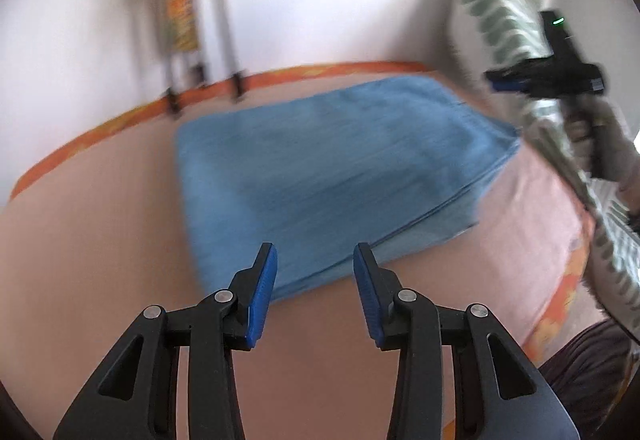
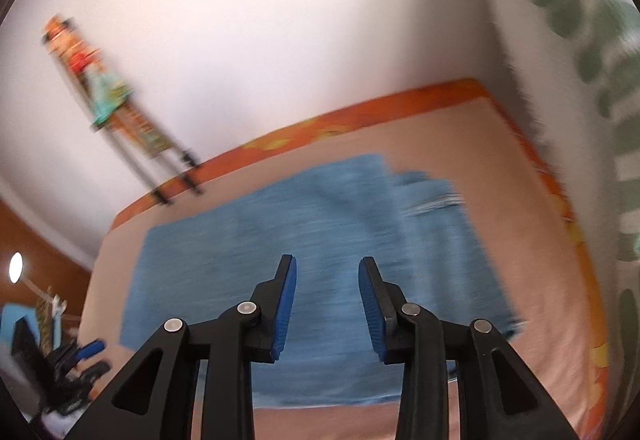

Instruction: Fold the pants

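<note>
The blue pants lie folded into a thick rectangular stack on the pink bed sheet. My left gripper is open and empty, held just above the stack's near edge. My right gripper is open and empty, hovering over the pants. The right gripper also shows in the left wrist view, raised at the right beyond the stack. The left gripper shows in the right wrist view at the lower left. Both views are motion blurred.
The sheet has an orange border along the white wall. A tripod stand with colourful cloth stands at the back left. A green-and-white patterned cushion leans at the right.
</note>
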Demonstrator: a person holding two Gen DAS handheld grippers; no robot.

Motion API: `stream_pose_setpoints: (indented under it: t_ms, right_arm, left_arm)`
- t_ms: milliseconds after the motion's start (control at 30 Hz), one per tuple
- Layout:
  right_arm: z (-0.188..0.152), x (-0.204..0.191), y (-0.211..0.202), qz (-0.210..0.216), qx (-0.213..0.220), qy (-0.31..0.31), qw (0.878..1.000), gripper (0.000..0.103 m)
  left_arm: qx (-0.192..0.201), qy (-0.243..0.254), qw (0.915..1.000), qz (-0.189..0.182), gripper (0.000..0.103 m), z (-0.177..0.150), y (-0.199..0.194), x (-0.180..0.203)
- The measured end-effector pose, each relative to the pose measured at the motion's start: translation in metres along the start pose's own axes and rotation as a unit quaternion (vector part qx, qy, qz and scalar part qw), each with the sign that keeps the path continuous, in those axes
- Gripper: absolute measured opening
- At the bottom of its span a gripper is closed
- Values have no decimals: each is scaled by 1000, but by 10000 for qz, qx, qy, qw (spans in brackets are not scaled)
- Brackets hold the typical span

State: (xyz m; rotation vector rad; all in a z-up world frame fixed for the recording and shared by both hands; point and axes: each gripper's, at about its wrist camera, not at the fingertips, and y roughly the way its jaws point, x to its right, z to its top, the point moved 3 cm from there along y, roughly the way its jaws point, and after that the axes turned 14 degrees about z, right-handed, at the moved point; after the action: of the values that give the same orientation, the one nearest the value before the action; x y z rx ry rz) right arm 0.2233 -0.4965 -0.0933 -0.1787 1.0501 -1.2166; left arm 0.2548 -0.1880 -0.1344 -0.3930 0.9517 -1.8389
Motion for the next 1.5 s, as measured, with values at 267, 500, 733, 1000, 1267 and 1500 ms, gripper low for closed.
stream_pose_setpoints:
  t_ms: [267,500,733,1000,1267,1500]
  right_arm:
    - [-36,-107,68,282,-619,-811,9944,37]
    - [-63,-90,142,-585,-1345,-975,9844,37]
    - [-68,-60,154,-618,-1470,-517,9859,35]
    - [-72,-57,160,-642,-1544,-627,9839,33]
    - [-59,-97,155,-482,-1483,-888,9838,35]
    - [-35,-184,188,300,-1465,-1317,9800,35]
  left_arm:
    - [-273,112,9980,552,41,-34,31,-38]
    - [-445,296,9952,815,41,-34,53,-48]
    - [-432,-168,9956,820,44,-30,64,-59]
    - [-508,-460,9954,674,45,-40,61,-76]
    - [-552,-718,9949,436,45,-47,40,-91]
    - [-151,-1208,9925,96,42,-31,16,-101]
